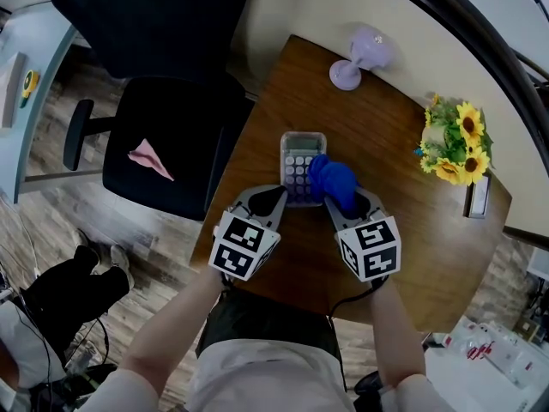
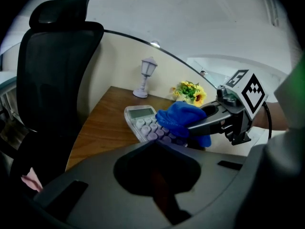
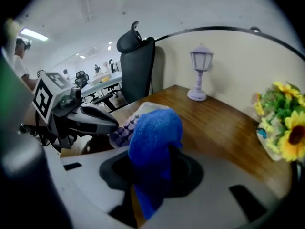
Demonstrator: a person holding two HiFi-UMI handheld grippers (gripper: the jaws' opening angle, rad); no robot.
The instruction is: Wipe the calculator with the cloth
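A pale lilac calculator (image 1: 298,157) lies flat on the wooden table (image 1: 403,221). My right gripper (image 1: 347,197) is shut on a blue cloth (image 1: 333,180), and the bunched cloth lies over the calculator's right-hand keys. The right gripper view shows the cloth (image 3: 155,137) hiding the fingertips, with the calculator (image 3: 125,128) just beyond. My left gripper (image 1: 273,199) looks shut, its tip at the calculator's near left corner. In the left gripper view the calculator (image 2: 140,116) runs under the cloth (image 2: 181,118), and its near edge is hidden behind the gripper (image 2: 155,144).
A small lilac lantern lamp (image 1: 360,58) stands at the table's far edge. A sunflower bunch (image 1: 455,144) sits at the right. A black office chair (image 1: 163,136) with a pink cloth (image 1: 150,159) on its seat stands left of the table.
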